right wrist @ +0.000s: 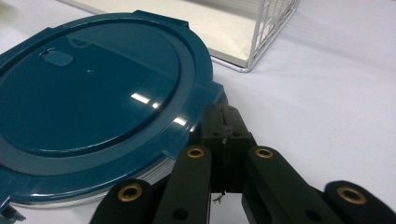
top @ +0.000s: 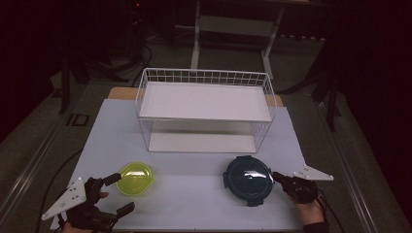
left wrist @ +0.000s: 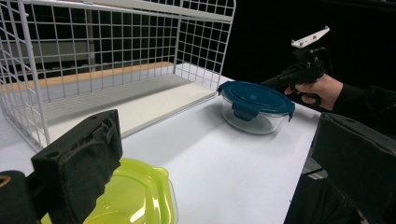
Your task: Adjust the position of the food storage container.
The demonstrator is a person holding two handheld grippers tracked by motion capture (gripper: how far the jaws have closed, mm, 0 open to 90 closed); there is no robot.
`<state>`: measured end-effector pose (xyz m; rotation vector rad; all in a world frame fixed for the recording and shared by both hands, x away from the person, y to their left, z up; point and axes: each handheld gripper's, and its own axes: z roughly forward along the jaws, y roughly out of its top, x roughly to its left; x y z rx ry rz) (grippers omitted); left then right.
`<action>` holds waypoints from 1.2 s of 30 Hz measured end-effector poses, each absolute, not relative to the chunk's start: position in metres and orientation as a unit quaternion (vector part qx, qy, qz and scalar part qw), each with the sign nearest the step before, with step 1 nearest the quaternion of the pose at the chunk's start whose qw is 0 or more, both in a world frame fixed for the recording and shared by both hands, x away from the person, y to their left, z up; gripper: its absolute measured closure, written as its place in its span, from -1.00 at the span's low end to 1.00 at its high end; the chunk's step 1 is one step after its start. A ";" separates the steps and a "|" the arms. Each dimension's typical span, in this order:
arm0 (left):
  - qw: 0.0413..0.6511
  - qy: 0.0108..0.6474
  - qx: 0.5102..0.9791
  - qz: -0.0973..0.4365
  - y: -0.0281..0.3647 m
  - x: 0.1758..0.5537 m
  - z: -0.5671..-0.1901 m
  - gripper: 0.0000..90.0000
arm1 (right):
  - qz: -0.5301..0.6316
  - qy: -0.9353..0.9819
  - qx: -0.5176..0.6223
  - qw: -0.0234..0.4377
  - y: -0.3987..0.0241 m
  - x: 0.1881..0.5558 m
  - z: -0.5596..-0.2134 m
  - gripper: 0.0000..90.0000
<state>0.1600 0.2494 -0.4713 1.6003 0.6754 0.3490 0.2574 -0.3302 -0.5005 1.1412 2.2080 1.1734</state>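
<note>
A round glass container with a dark blue clip lid [top: 248, 178] stands at the front right of the white table top. My right gripper [top: 278, 176] is shut, and its tips rest against the lid's right edge. In the right gripper view the two jaws [right wrist: 225, 119] are pressed together right by a clip tab of the blue lid [right wrist: 93, 88], with nothing between them. A yellow-green lidded container [top: 135, 178] sits at the front left. My left gripper [top: 120, 193] is open just left of it, one jaw close to the yellow-green lid [left wrist: 135, 196].
A white wire rack [top: 204, 77] with two shelves stands at the back middle of the table [top: 194, 194]. The left gripper view has the rack [left wrist: 116, 60] at its left, and the blue container [left wrist: 256, 105] and the right gripper [left wrist: 280, 81] farther off.
</note>
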 end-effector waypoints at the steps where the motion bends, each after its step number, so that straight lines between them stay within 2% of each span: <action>1: 0.632 0.295 0.700 0.153 0.249 0.160 -0.471 -0.97 | 0.419 0.787 0.408 0.194 -0.330 0.257 -0.501 1.00; 36: 0.629 0.294 0.704 0.147 0.247 0.161 -0.473 -0.97 | 0.429 0.807 0.371 0.164 -0.288 0.265 -0.501 1.00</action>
